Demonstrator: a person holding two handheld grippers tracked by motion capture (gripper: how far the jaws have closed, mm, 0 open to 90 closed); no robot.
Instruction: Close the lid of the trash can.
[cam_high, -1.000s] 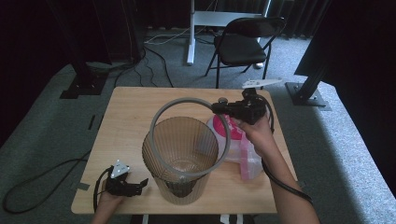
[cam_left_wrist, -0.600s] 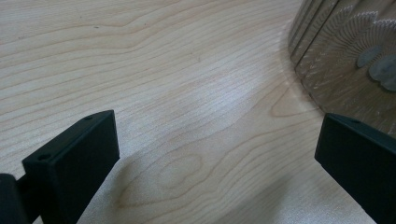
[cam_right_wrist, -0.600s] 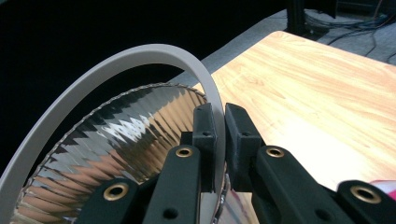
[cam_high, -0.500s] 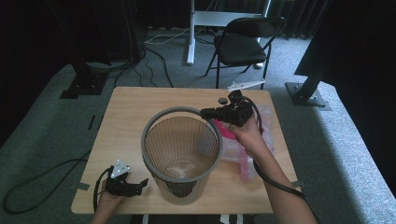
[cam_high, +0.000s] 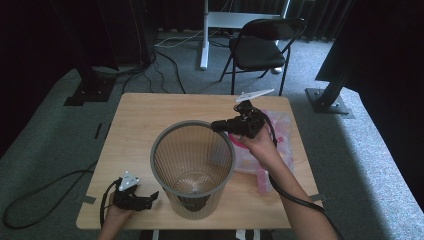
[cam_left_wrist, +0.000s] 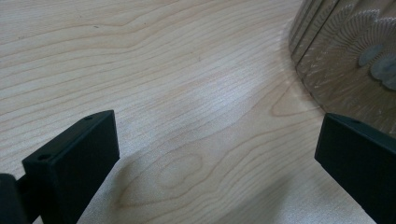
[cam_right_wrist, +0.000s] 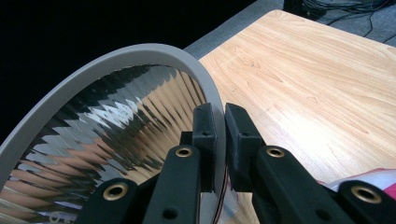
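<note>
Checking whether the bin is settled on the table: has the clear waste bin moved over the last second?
Yes. The waste bin, its rim clamped in the right gripper, has tipped upright and shifted left, uncovering more of the pink bag.

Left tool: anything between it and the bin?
No. Left gripper view shows bare tabletop between the open left tool and the bin.

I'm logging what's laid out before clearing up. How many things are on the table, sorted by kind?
Ribbed bin: 1
Pink-and-clear plastic bag: 1
White clip at the far edge: 1
Total: 3
</note>
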